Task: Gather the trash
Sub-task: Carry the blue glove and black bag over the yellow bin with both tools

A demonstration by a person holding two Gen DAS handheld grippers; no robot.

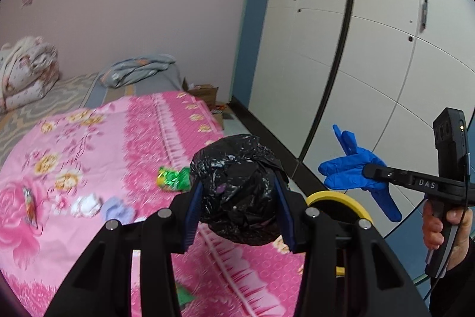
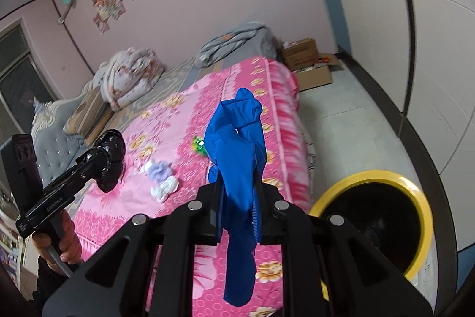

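Observation:
My left gripper [image 1: 239,193] is shut on a crumpled black plastic bag [image 1: 237,183] and holds it above the pink flowered bedspread [image 1: 89,153]; it also shows in the right wrist view [image 2: 111,161]. My right gripper [image 2: 237,186] is shut on a blue rubber glove [image 2: 237,144], which hangs down between the fingers; the glove also shows in the left wrist view [image 1: 353,168]. A yellow-rimmed bin [image 2: 371,216] with a black liner stands on the floor beside the bed. On the bed lie a green wrapper [image 1: 173,178], white tissue [image 1: 86,205] and a lilac wad [image 1: 117,210].
Folded quilts [image 1: 26,70] and a grey blanket [image 1: 139,69] lie at the bed's far end. Cardboard boxes [image 2: 311,64] sit on the floor by the wall. White wardrobe doors [image 1: 371,34] run along the right. A snack wrapper [image 1: 29,204] lies at the bedspread's left.

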